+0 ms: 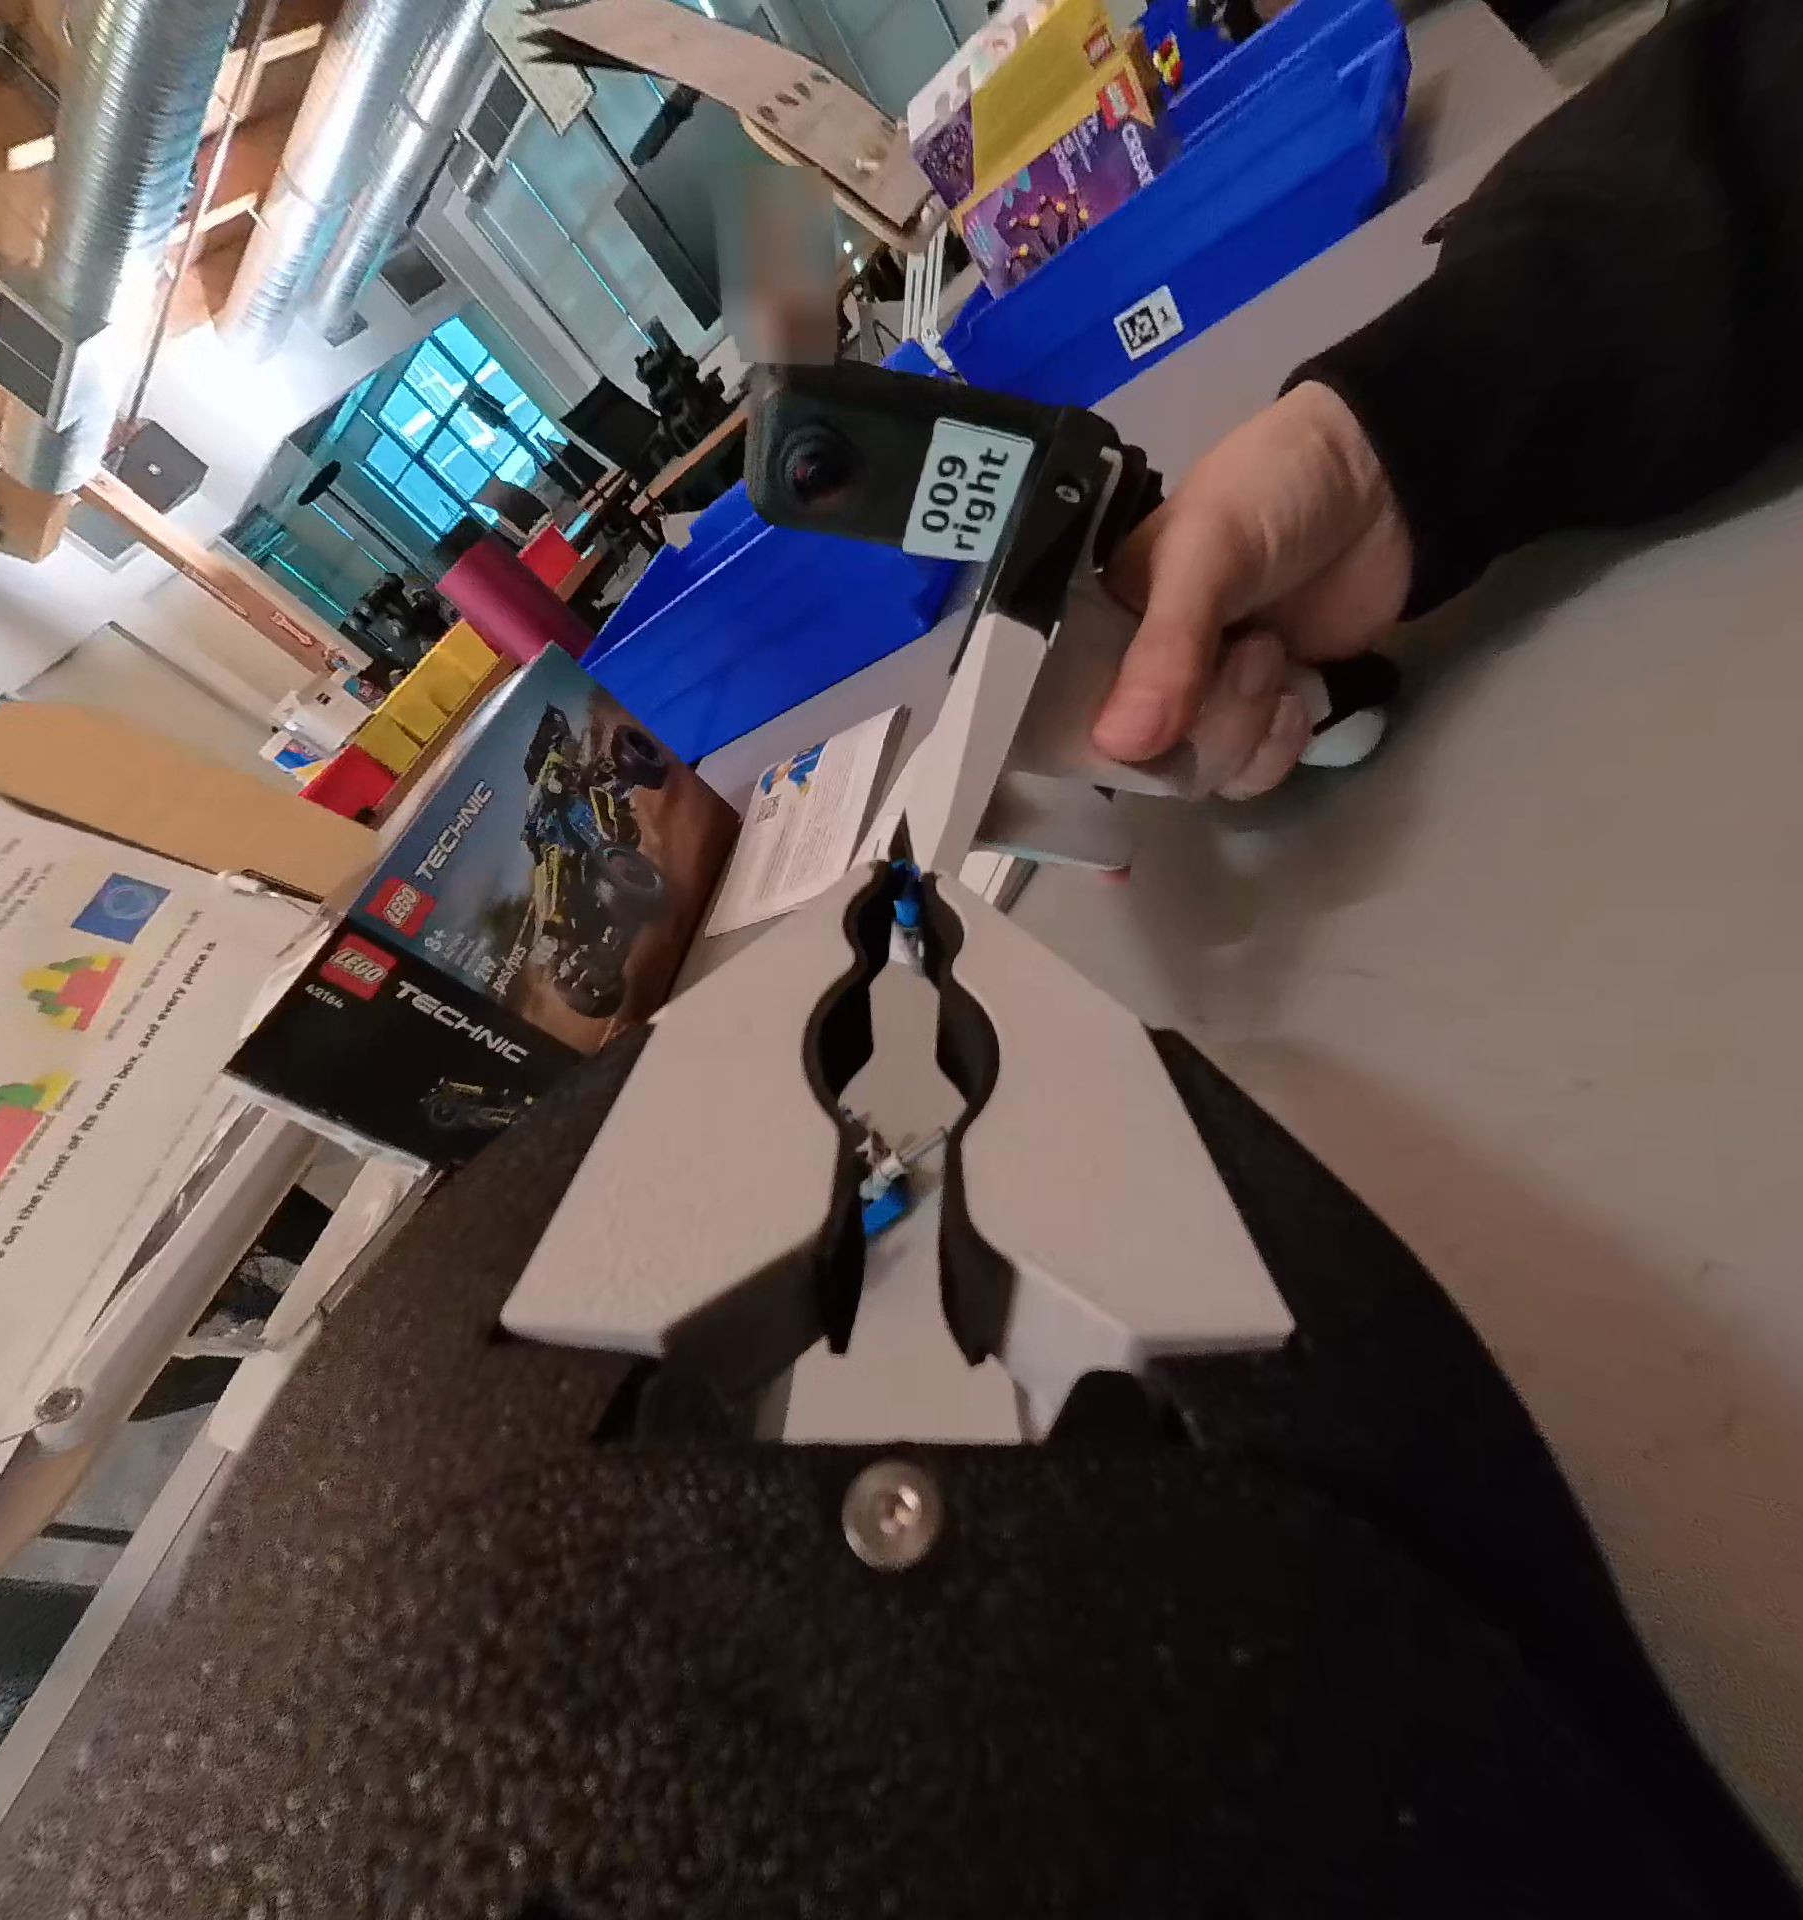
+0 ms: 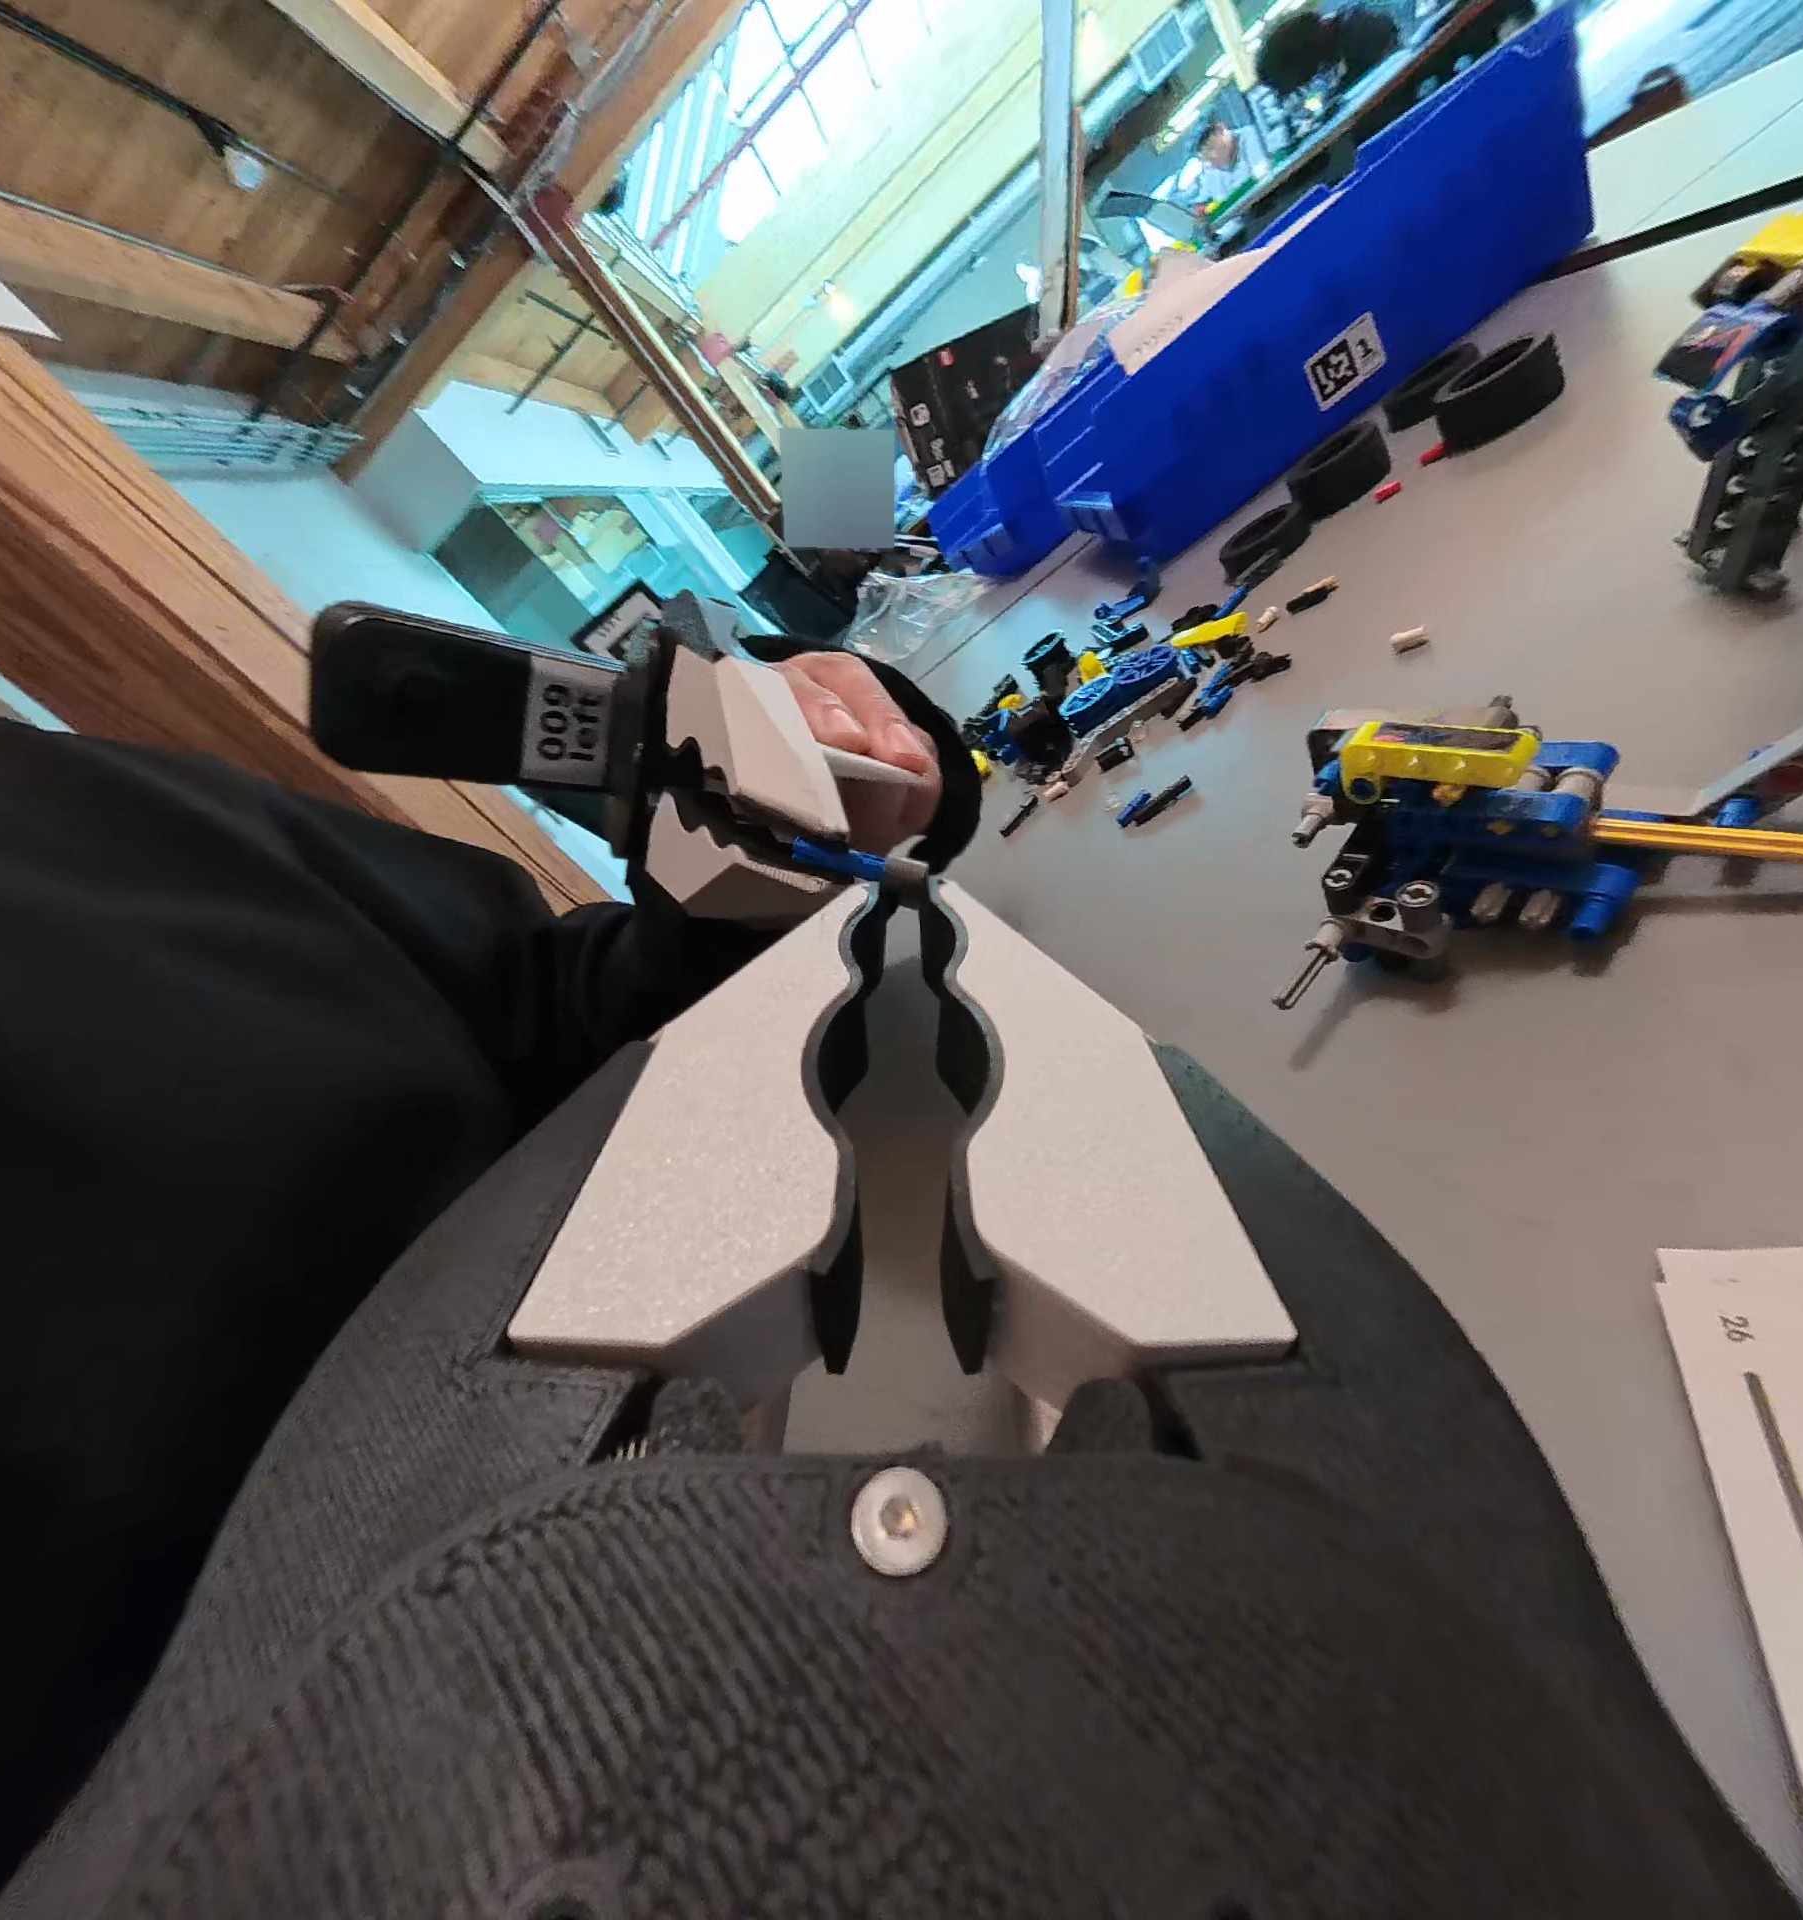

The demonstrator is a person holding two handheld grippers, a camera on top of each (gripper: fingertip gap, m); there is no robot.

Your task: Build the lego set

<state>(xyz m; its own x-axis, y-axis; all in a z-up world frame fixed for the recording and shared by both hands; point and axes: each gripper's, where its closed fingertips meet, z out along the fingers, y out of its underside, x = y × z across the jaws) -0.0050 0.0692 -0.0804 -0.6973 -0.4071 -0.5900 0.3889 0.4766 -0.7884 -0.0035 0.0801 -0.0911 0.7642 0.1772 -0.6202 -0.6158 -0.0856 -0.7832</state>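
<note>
Left gripper (image 1: pixel 905 894) tips covered most of the small blue-and-grey piece (image 1: pixel 907 920); its shape could not be told. Right gripper (image 2: pixel 902 896) tips hid the grey end of that piece. Instruction page (image 2: pixel 1770 1538) was cut by the right edge. Loose parts pile (image 2: pixel 1115 696) was too small to sort. Poster (image 1: pixel 55 1049) ran off the left edge, blurred.

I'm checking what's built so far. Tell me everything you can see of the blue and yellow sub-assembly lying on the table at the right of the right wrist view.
The blue and yellow sub-assembly lies on the grey table, untouched by either gripper. It looks like hard plastic: blue beams, a yellow holed beam on top, grey and black connectors at its near end with grey axles poking out. A gold rod sticks out to its right. Loose parts lie apart, beyond it.
</note>
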